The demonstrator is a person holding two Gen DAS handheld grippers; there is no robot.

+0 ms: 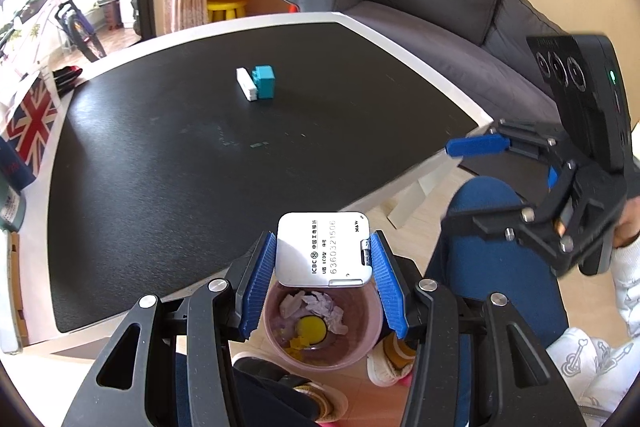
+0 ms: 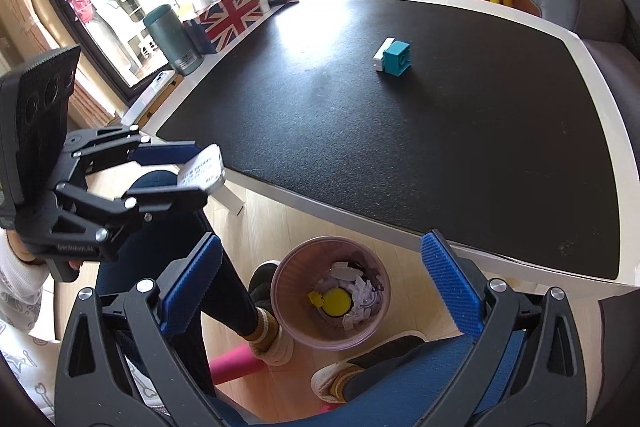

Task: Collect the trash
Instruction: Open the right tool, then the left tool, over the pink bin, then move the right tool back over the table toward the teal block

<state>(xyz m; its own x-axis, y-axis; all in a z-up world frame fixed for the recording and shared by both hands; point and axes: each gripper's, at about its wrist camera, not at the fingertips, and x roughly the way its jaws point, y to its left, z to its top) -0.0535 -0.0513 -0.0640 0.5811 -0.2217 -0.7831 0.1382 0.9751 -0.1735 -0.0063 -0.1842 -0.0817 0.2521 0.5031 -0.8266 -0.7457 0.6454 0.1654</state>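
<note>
Two blue-padded fingers of the left gripper (image 1: 324, 267) pinch a small white ICBC device (image 1: 323, 249) by its side edges, holding it directly above the pink trash bin (image 1: 362, 341) on the floor. Crumpled paper (image 1: 326, 309) and a yellow lid (image 1: 311, 329) already lie inside the bin. Off to its right, the right gripper (image 2: 320, 283) hangs wide apart and empty over the same bin. Beyond both, a teal block (image 1: 265, 81) touches a white block (image 1: 246, 83) on the black table (image 1: 160, 187).
</note>
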